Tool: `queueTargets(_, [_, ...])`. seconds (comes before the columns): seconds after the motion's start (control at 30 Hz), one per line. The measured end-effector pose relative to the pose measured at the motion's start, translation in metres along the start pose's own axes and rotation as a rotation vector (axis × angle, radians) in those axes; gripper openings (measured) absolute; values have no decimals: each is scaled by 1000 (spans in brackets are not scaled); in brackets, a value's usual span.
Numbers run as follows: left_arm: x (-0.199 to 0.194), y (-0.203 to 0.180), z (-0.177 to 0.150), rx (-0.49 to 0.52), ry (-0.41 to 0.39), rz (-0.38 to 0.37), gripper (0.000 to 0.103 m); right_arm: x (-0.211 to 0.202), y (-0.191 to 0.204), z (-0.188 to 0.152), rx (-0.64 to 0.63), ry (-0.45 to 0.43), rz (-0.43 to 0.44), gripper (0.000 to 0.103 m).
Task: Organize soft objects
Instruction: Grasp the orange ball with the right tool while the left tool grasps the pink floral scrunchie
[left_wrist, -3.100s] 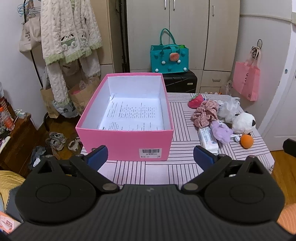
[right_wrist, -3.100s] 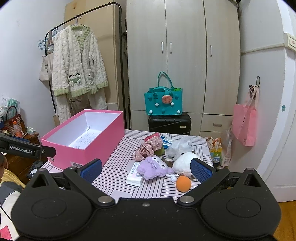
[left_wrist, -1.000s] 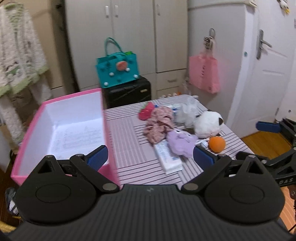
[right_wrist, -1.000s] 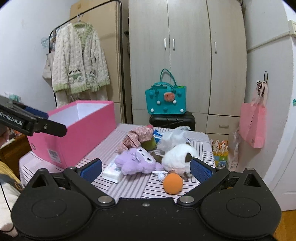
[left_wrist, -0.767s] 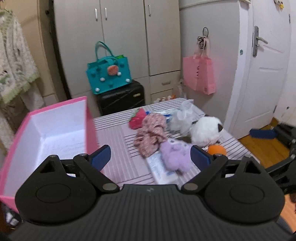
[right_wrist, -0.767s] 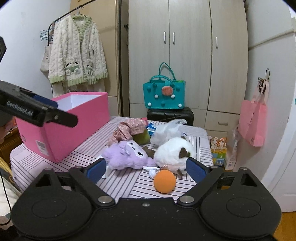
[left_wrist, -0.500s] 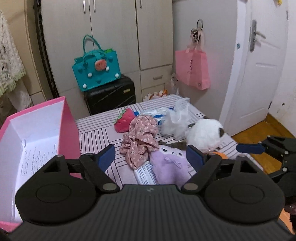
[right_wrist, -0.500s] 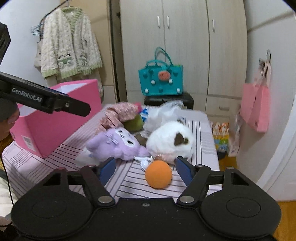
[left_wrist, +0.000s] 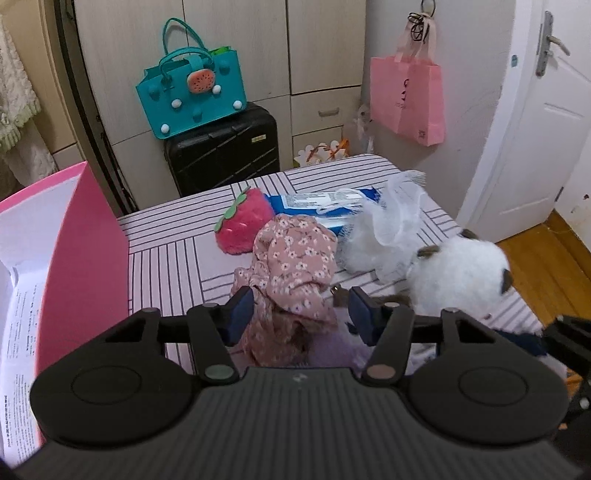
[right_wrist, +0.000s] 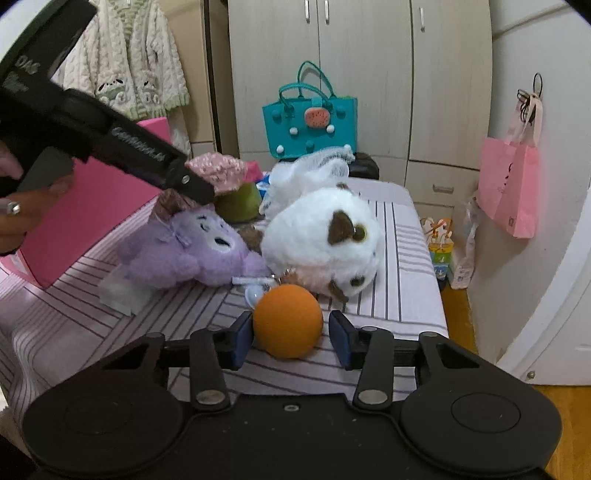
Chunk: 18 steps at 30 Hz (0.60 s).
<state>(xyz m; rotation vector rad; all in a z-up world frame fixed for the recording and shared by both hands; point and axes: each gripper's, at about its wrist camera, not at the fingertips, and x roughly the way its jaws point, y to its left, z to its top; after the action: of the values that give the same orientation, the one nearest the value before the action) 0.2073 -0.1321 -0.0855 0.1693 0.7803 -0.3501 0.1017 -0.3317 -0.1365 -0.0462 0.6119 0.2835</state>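
we see the room first: pale wardrobe doors (right_wrist: 362, 74) at the back, a white door (left_wrist: 546, 122) at the right, a black suitcase (left_wrist: 221, 147) with a teal bag (left_wrist: 192, 96) on it, and a pink bag (right_wrist: 511, 184) hanging on the wall. the striped worktop (right_wrist: 399, 229) carries an open pink box (left_wrist: 88, 251) at the left and the soft things beside it: a white plush (right_wrist: 321, 240), a purple plush (right_wrist: 188, 251), a floral cloth (left_wrist: 295, 266), a strawberry plush (left_wrist: 243, 225) and an orange ball (right_wrist: 287, 320).

the left hand-held gripper (left_wrist: 301, 314) has just been closing, with the floral cloth between its pads; we cannot tell if they press it yet. the right hand-held gripper (right_wrist: 291, 339) has also been closing around the orange ball: its left pad touches the ball, and a small gap remains at the right pad.

we think the round ball may roll out toward the near edge if the pads meet it off-centre. the cloth lies partly over the purple plush, so lifting it may drag that toy or give only a loose fold that slips.
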Motion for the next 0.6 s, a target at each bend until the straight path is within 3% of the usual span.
queueTargets(0.13, [12,0,3,-5,-13,27,56,1,2,-1,-2,1,22,42])
queueTargets(0.27, [28,7,6,-58,44,29,56,1,-1,1,9,8,28,41])
queueTargets(0.33, [31,9,5,-74,58,46,45,1,-2,3,25,18,32,41])
queueTargets(0.4, [29,12,4,-94,57,45,23,-1,-3,5,40,31,37,41])
queueTargets(0.5, [24,17,3,-114,48,19,13,-4,-5,9,58,48,53,41])
queueTargets(0.6, [19,21,3,-130,41,4,10,-8,-6,14,64,56,73,41])
